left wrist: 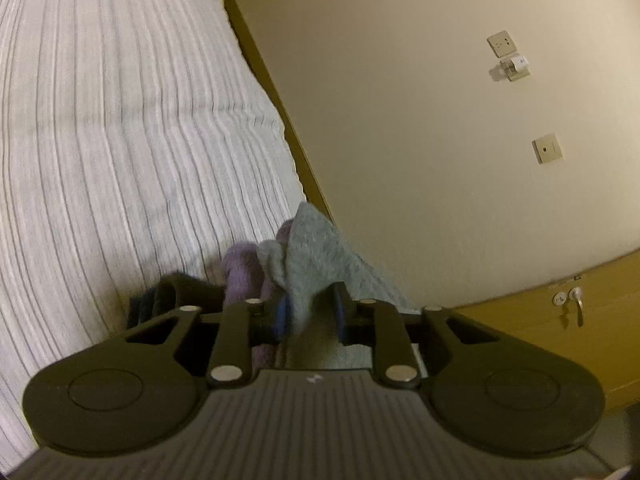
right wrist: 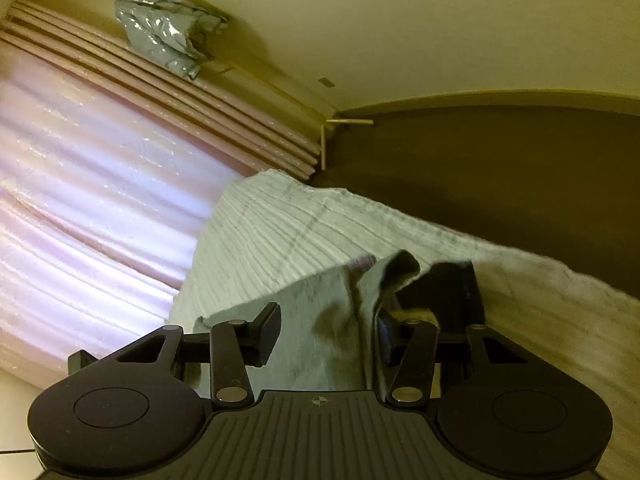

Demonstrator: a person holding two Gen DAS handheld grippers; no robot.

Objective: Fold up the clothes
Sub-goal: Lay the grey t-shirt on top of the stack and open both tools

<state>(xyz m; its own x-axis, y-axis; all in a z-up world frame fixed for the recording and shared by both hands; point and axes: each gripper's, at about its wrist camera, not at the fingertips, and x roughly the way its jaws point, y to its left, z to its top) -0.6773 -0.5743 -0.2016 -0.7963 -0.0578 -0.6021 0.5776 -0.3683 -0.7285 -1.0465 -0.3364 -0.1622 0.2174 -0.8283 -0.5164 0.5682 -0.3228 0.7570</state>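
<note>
Left gripper (left wrist: pixel 310 312): jaws narrow, pinching a fold of the grey-green garment (left wrist: pixel 316 252) between the blue pads (left wrist: pixel 282 314). Right gripper (right wrist: pixel 328 330): jaws parted, same grey-green cloth (right wrist: pixel 320 320) lying loose between them, bunched against the right finger (pad contact unclear). Garment lies on the near edge of the white ribbed bedspread (left wrist: pixel 120 140). Purple cloth (left wrist: pixel 244 268) and dark cloth (left wrist: pixel 176 288) just left of it. Farther off: cream wall (left wrist: pixel 400 100) with wall sockets (left wrist: pixel 500 44); pink curtain (right wrist: pixel 88 184) left.
</note>
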